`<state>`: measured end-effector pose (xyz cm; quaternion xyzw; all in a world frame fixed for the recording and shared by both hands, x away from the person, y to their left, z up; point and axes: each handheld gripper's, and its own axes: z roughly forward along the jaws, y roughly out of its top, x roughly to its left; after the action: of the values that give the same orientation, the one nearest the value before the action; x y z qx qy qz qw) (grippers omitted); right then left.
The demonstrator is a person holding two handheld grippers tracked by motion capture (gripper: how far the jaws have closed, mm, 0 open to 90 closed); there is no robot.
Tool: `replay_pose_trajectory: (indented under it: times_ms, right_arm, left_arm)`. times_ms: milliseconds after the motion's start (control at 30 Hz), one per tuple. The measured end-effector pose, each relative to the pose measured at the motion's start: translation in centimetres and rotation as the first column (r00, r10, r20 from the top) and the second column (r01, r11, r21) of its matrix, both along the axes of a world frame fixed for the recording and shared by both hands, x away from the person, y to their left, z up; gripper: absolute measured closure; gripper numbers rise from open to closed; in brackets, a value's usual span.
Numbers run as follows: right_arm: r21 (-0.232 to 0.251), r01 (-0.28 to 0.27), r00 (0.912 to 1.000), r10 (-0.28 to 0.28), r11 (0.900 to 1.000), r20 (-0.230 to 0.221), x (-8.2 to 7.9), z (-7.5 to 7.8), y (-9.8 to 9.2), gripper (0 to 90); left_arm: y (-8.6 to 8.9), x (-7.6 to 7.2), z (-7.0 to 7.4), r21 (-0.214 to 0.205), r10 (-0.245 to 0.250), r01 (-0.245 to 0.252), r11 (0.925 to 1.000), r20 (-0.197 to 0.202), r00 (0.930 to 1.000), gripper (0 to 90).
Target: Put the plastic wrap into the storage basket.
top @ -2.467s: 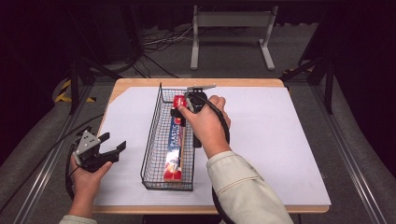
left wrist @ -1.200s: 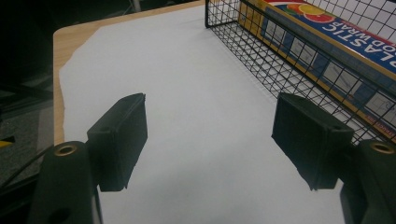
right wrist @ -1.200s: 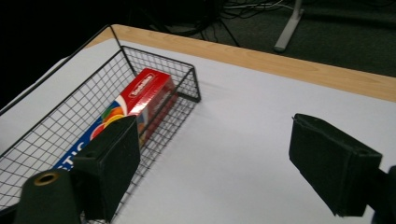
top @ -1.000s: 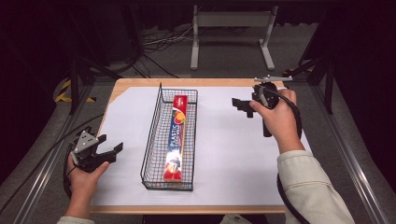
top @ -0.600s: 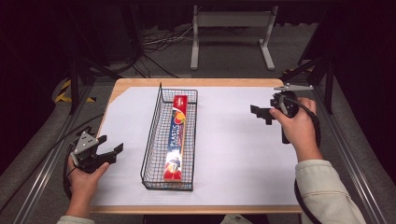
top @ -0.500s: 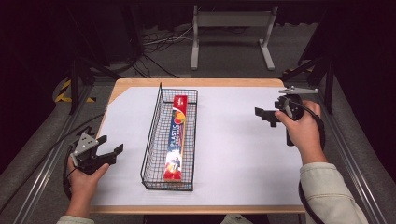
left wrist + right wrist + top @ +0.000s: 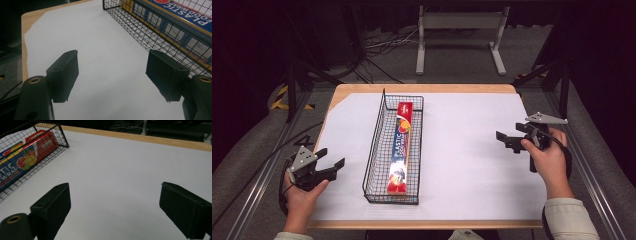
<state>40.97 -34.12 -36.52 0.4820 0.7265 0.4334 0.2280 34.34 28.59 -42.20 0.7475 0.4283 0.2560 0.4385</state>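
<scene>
Plastic wrap box point(image 7: 401, 147) lies lengthwise in wire basket point(image 7: 377, 150), left of table point(image 7: 462, 200) centre: deposit looks complete. Right gripper point(image 7: 508, 141) near right edge, jaws just opened wide, empty. Left gripper point(image 7: 331, 169) at front-left corner, jaws wide, idle.

Lab: dark curtains point(image 7: 257, 45), floor cables point(image 7: 382, 50), paper-covered table point(image 7: 462, 150)
</scene>
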Motion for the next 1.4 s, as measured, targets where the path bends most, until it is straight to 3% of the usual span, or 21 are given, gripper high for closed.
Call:
replay_pose_trajectory:
  times_ms: [133, 333, 467, 600, 633, 800, 967, 1100, 1400]
  right_arm:
    - [-0.008, -0.041, 0.9991, 0.042, 0.9991, 0.012, -0.3, -2.1, -0.6, 10.5]
    - [0.012, -0.054, 0.9981, 0.054, 0.9985, 0.032, -1.0, -3.6, -1.1, 10.1]
    - [-0.019, -0.069, 0.9971, 0.069, 0.9975, 0.031, -1.8, -5.1, -1.2, 10.1]
    - [0.001, -0.082, 0.9955, 0.082, 0.9966, 0.047, -2.5, -5.7, -1.2, 10.1]
    - [-0.013, -0.097, 0.995, 0.098, 0.9951, 0.021, -2.6, -6.0, -1.2, 10.1]
    - [-0.024, -0.099, 0.9951, 0.099, 0.9948, 0.001, -3.0, -6.8, -1.0, 9.9]
    - [-0.097, -0.111, 0.993, 0.106, 0.9891, -0.052, -3.6, -7.3, -0.4, 9.7]
    - [-0.097, -0.11, 0.9921, 0.103, 0.9892, -0.072, -3.8, -7.7, -0.3, 9.5]
    - [-0.088, -0.115, 0.9916, 0.109, 0.9895, -0.07, -3.8, -7.7, -0.4, 9.0]
  left_arm:
    - [0.0, -0.1, -0.2, 0.009, -0.001, 0.001, 1.0, 0.0, 1.0, 26.5]
    - [-0.2, -0.2, -0.5, 0.016, -0.001, 0.001, 0.9999, -0.005, 1.0, 26.4]
    - [-0.4, -0.3, -0.8, 0.029, -0.006, 0.007, 0.9996, -0.005, 1.0, 26.4]
    - [-0.7, -0.5, -0.9, 0.048, -0.012, 0.012, 0.9988, -0.006, 0.9999, 26.3]
    - [-0.8, -0.5, -0.9, 0.052, -0.014, 0.015, 0.9986, -0.009, 0.9999, 26.3]
    - [-0.9, -0.4, -1.1, 0.059, -0.029, 0.03, 0.9978, -0.019, 0.9994, 26.1]
    - [-0.9, -0.1, -1.8, 0.061, -0.035, 0.037, 0.9974, -0.046, 0.9983, 26.2]
    - [-0.9, 0.0, -1.9, 0.061, -0.038, 0.041, 0.9973, -0.058, 0.9976, 26.1]
    - [-0.8, 0.1, -2.0, 0.04, -0.042, 0.045, 0.9982, -0.069, 0.9967, 25.3]
